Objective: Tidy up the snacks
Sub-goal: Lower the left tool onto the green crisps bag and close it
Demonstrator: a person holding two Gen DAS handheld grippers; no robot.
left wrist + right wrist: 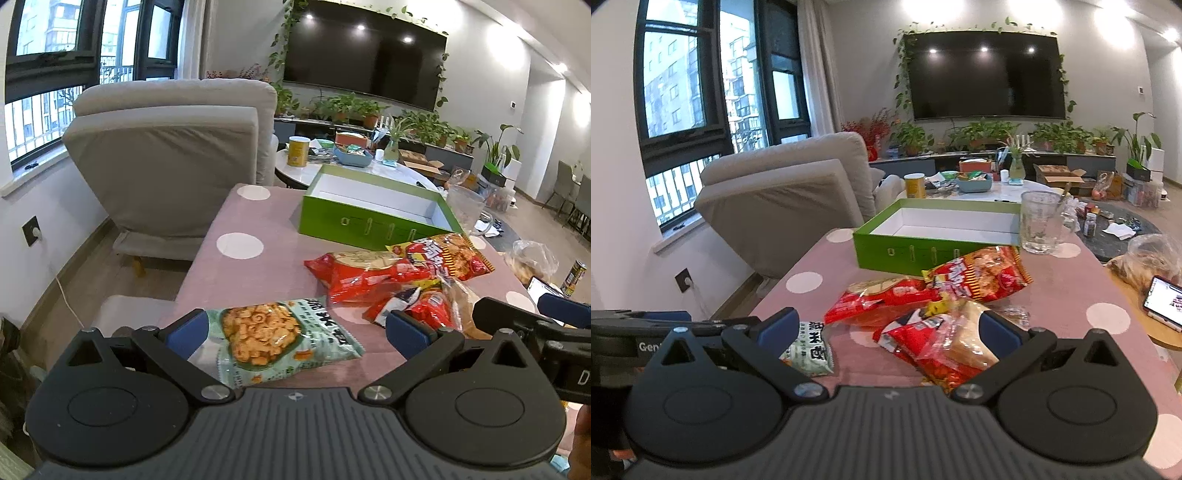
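Note:
A pale green snack bag (pixel 280 336) lies on the pink dotted table (pixel 266 266), between the open jaws of my left gripper (pixel 295 328). Red snack bags (pixel 373 273) and an orange-red bag (pixel 447 254) lie beyond it, in front of an open green box (pixel 373 221) with a white empty inside. My right gripper (pixel 888 328) is open over a red and clear bag (pixel 938 339); the red bags (pixel 886 295), orange-red bag (pixel 986 277), green bag (pixel 812 350) and box (pixel 923 247) show there too.
A clear glass jug (pixel 1039 225) stands right of the box. A phone (pixel 1163 299) and a plastic bag (pixel 1145 258) lie at the right. A grey armchair (pixel 170 162) stands left of the table. A round white table (pixel 997 188) with clutter is behind.

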